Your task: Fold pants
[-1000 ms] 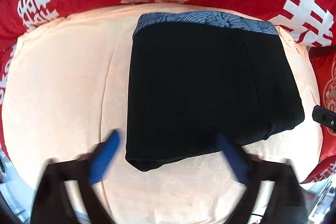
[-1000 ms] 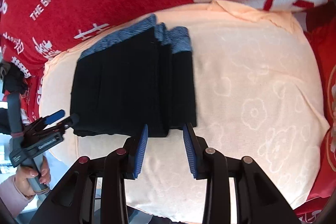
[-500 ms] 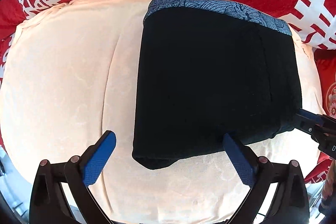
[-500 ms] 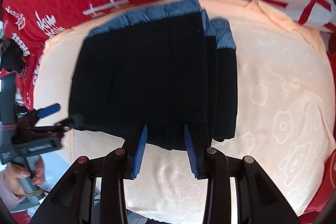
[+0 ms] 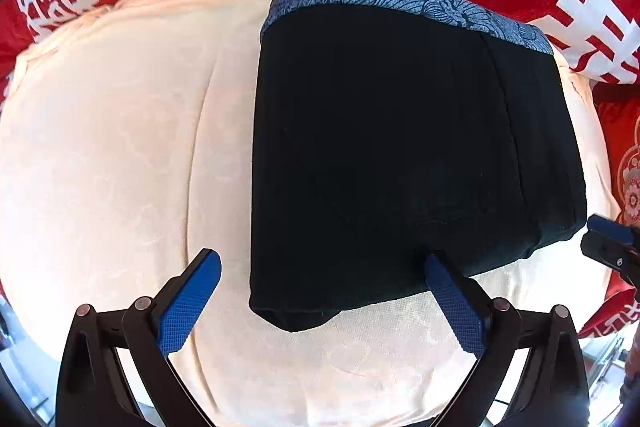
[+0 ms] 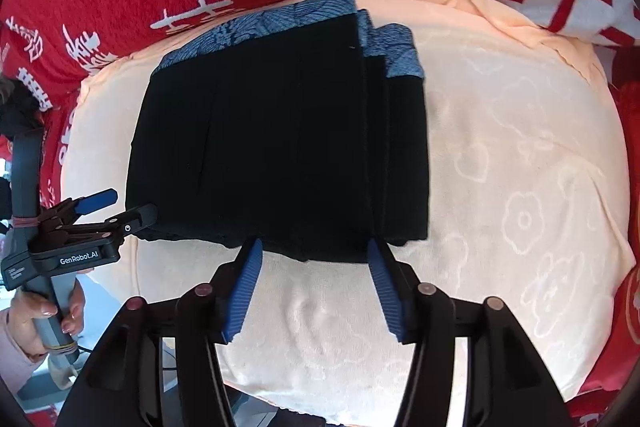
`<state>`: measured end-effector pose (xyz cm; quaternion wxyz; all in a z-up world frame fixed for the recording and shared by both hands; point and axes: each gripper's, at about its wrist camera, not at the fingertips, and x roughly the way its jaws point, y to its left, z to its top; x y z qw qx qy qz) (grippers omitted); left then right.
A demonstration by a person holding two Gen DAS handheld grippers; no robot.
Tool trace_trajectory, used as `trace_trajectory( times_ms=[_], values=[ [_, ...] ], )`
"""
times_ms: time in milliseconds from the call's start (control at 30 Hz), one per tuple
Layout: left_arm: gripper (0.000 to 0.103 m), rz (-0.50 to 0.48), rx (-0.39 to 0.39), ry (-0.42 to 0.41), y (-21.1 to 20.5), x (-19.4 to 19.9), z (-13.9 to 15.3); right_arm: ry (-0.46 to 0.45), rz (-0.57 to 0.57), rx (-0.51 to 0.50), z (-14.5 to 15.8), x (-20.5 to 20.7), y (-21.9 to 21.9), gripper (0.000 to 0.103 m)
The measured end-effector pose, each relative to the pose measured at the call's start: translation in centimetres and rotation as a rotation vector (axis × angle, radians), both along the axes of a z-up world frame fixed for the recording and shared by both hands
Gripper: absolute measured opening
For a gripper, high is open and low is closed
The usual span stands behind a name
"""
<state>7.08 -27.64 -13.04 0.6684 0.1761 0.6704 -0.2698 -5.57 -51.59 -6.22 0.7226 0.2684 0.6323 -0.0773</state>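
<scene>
The pants point(image 5: 400, 155) are lying folded on the peach cushion point(image 5: 120, 147), waistband at the far edge, near hem facing both grippers. The left gripper point(image 5: 320, 299) is being held spread over the hem's left corner. The right gripper point(image 6: 314, 283), jaws just opening, nothing pinched, is being held at the hem's right part.

Black pants point(image 5: 384, 155) w/ blue patterned waistband point(image 5: 404, 3), folded into flat layered rectangle, lying on peach cloth below me, waistband at far edge
</scene>
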Motion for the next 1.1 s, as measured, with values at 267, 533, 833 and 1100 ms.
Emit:
trace_trajectory(
  times_ms=[267,533,833,1100],
  values=[
    [0.102,0.059,-0.034,-0.010,0.8,1.8,0.9,-0.021,-0.119,0.096,-1.0,-2.6,-2.0,0.074],
    [0.102,0.090,-0.099,0.017,1.2,5.7,1.4,-0.009,-0.202,0.179,-2.6,-4.0,-4.1,0.075],
    [0.102,0.091,-0.192,0.092,1.1,9.4,0.6,-0.015,-0.204,0.243,-3.7,-3.2,-6.1,0.076],
    [0.102,0.065,-0.237,0.175,0.8,11.2,-1.5,-0.089,-0.218,0.370,-5.4,-1.8,-8.7,0.077]
  ],
)
